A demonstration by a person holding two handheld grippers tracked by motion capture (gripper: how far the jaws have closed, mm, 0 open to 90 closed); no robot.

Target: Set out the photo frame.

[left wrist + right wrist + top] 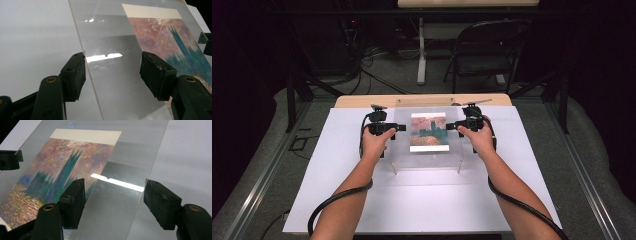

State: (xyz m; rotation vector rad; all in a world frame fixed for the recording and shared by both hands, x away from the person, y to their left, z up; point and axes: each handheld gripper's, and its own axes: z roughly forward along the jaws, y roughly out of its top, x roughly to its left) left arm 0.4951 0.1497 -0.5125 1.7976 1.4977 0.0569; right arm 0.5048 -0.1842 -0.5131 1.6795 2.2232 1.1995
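Step in hand, judging by the pose: lining up for a two-sided grasp on the clear, rectangular acrylic sheet [427, 161], not yet clamping it.

Found between the two grippers, lying flat above the white counter [422, 205] on small corner pegs [393, 169]. Seen through it, a colourful rectangular painting print [429, 131] with a pale top border, pink sky, teal towers and orange foreground, sitting midway between the grippers.

Left gripper [112, 60]: released, jaws standing wide. Sheet's edge running up between them just beside one pad, the other pad hovering clear over the bare acrylic, short of the print. No squeeze to be seen.

Right gripper [115, 186]: released as well, jaws spread. One pad over the acrylic near the print's corner, the other just past the sheet's outer edge. Nothing pinched here either.

Both pointing inward at facing side edges, roughly level with each other across the sheet.

Next move, as a judgement: settle each gripper so that the edge sits squarely between its pads, then clench both together and evenly. Calls for matched timing and matched height, since the sheet looks stiff, smooth and slippery. Risks from a one-sided pinch: tilting the sheet, skating it off its pegs, or dragging the print beneath. After a firm hold, lift straight and level.
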